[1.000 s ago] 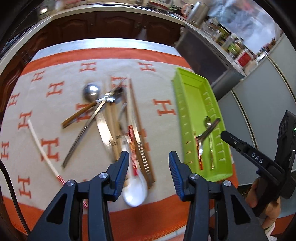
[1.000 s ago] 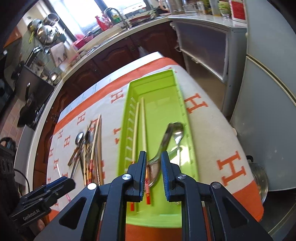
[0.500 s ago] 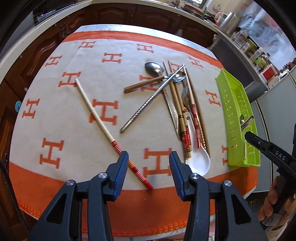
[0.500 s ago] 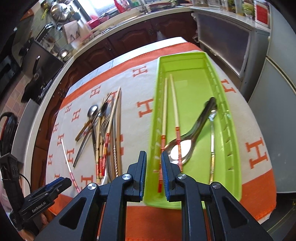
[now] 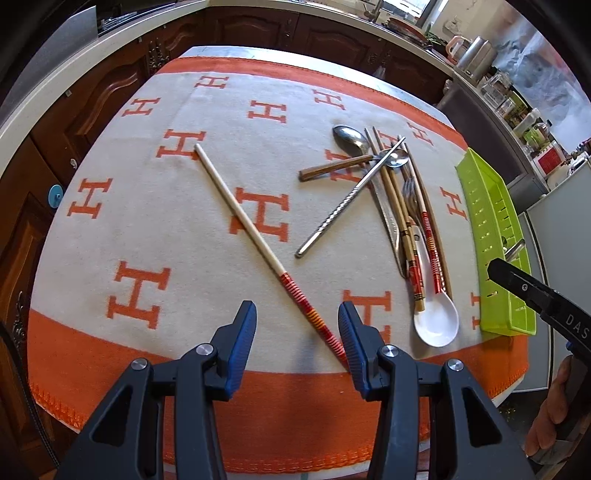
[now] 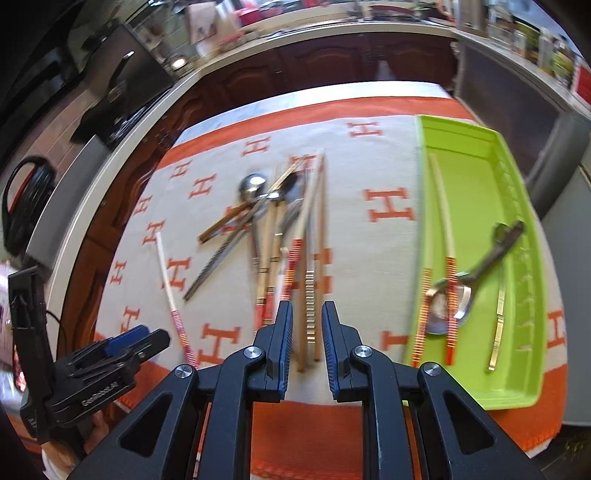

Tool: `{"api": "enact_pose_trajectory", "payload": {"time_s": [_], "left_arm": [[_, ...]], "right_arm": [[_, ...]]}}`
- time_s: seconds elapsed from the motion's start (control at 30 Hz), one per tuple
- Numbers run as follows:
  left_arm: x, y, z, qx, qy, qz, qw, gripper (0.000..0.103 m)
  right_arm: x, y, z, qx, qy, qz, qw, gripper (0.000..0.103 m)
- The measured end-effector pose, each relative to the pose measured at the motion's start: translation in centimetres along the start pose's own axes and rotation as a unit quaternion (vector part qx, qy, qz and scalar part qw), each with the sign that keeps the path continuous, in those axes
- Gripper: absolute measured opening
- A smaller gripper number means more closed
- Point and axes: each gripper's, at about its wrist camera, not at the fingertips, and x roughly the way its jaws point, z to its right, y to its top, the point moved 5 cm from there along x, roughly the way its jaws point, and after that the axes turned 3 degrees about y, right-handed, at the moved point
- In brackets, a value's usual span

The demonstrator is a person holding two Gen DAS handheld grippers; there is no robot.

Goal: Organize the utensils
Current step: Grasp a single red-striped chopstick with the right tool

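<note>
A table (image 5: pixel 110 221) wears a cream cloth with big orange H letters and an orange edge. Dark brown cupboards (image 5: pixel 258 29) with a pale top run around the room behind it.

The left tool (image 5: pixel 297 325) hangs over the near edge of the table. Its jaws stand apart with nothing gripped. A long white chopstick with a red striped end (image 5: pixel 236 210) lies on the cloth, and that red end reaches in between the jaws.

The right tool (image 6: pixel 307 332) is over the table too. Its jaws have only a thin gap and hold nothing.

A pile of spoons and chopsticks (image 5: pixel 391 206) sits in the middle of the cloth, with a white spoon (image 5: pixel 436 317) at its near end. A green tray (image 6: pixel 480 221) lies at the right side. It holds two striped chopsticks (image 6: pixel 445 266) and some metal spoons (image 6: pixel 476 269).
</note>
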Motion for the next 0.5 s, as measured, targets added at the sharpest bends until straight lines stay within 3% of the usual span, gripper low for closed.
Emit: {"api": "enact_pose_trajectory", "payload": {"time_s": [0.5], "left_arm": [[0.6,0.0,-6.6,-0.062,0.021,0.004,0.9978,0.045]], "right_arm": [[5.2,1.1,-12.8,-0.132,0.080,-0.058,0.986,0.020]]}}
